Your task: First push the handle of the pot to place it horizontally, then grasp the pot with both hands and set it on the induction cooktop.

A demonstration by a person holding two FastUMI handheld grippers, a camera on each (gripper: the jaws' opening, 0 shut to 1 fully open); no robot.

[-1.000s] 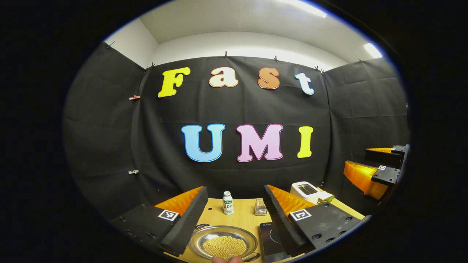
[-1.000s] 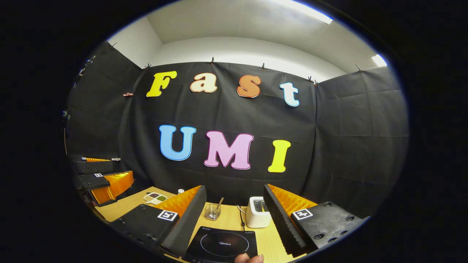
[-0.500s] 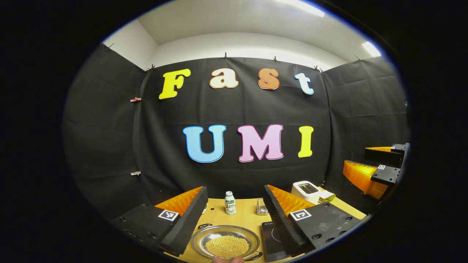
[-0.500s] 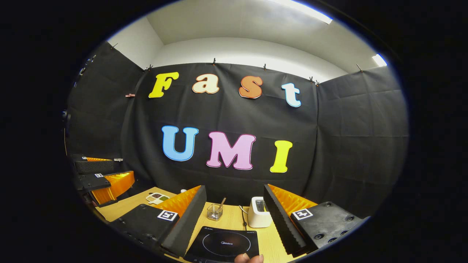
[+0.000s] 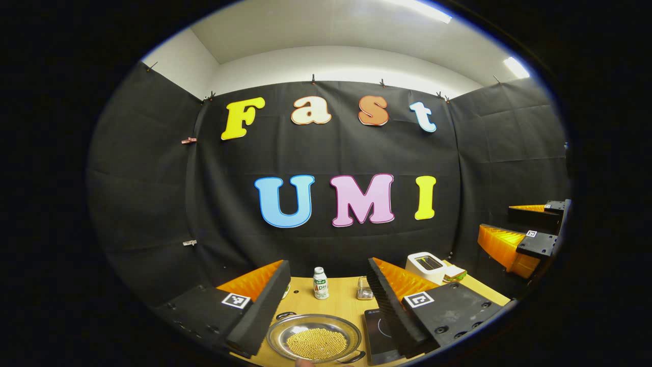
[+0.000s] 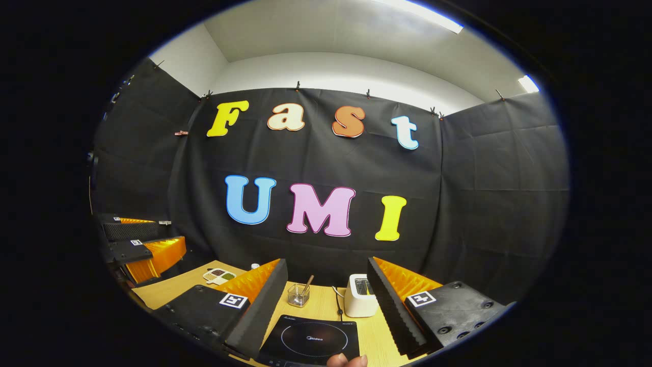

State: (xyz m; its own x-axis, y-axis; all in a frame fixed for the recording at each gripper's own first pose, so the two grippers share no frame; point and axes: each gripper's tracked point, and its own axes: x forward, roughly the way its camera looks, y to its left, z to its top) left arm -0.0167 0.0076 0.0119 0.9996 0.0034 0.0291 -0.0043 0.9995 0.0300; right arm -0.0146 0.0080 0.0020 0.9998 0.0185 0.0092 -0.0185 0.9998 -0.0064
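The pot [image 5: 314, 339] is a shallow steel pan holding yellow beads, low in the left gripper view on the wooden table [image 5: 342, 305]. Its two loop handles lie on a diagonal, one at the far left [image 5: 286, 315], one at the near right [image 5: 353, 356]. The black induction cooktop [image 5: 378, 336] lies just right of the pot and sits low and central in the right gripper view [image 6: 310, 340]. My left gripper [image 5: 327, 265] hangs open above the pot, holding nothing. Over the cooktop my right gripper [image 6: 327, 265] also stands open with nothing between its fingers.
A small bottle [image 5: 320, 283] and a glass cup [image 5: 362, 289] stand behind the pot. The white toaster [image 6: 360, 300] and its cord are behind the cooktop, with a glass cup [image 6: 299, 294] holding a stick. A condiment dish [image 6: 218, 276] lies far left. A person's fingertip [image 6: 346, 361] shows below.
The left gripper's view has risen slightly, so the pot sits a little lower and smaller. The right gripper has barely moved. Both stay open.
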